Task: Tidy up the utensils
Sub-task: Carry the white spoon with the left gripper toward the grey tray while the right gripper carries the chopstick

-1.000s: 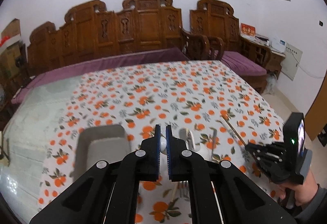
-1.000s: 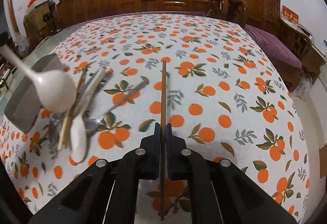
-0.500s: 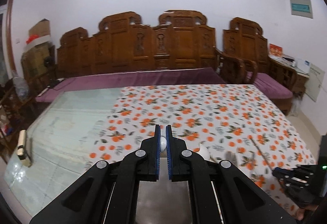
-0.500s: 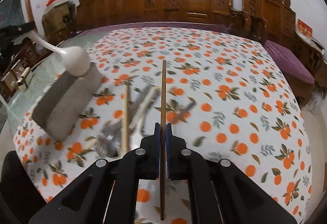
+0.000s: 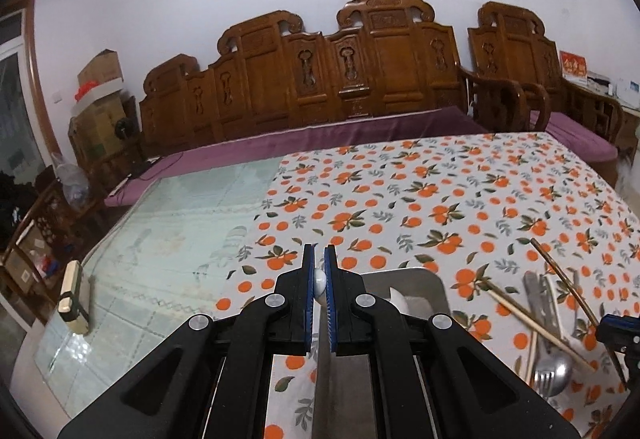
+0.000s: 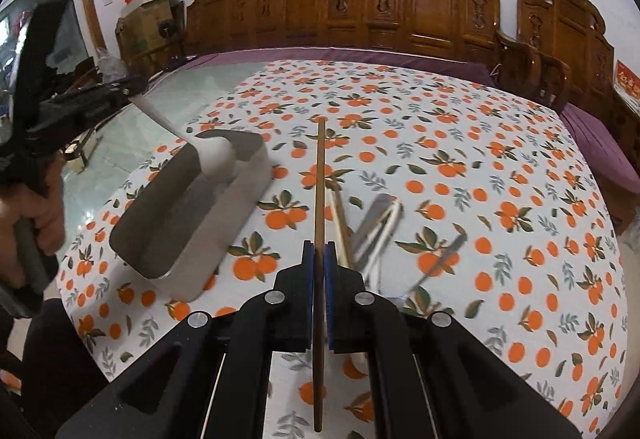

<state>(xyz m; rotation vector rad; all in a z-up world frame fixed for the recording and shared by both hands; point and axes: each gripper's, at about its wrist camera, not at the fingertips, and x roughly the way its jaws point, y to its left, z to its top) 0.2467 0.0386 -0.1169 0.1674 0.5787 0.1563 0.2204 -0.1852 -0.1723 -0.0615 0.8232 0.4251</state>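
Observation:
My left gripper (image 5: 319,281) is shut on the handle of a white spoon (image 5: 319,280). In the right wrist view the left gripper (image 6: 132,91) holds the white spoon (image 6: 214,157) with its bowl down inside the grey metal tray (image 6: 240,195). The tray's rim (image 5: 404,273) also shows in the left wrist view. My right gripper (image 6: 319,259) is shut on a brown chopstick (image 6: 320,175) and holds it above the cloth. A pile of chopsticks, a fork and spoons (image 6: 376,227) lies right of the tray; the pile (image 5: 548,319) also shows in the left wrist view.
An orange-print tablecloth (image 6: 460,143) covers most of the table; bare glass (image 5: 172,235) shows at the left. A small cream object (image 5: 72,297) lies near the left table edge. Carved wooden benches (image 5: 360,63) stand behind the table.
My left gripper has carried the white spoon left and down, so its bowl is now inside the tray. My right gripper has lifted the chopstick and swung left toward the tray.

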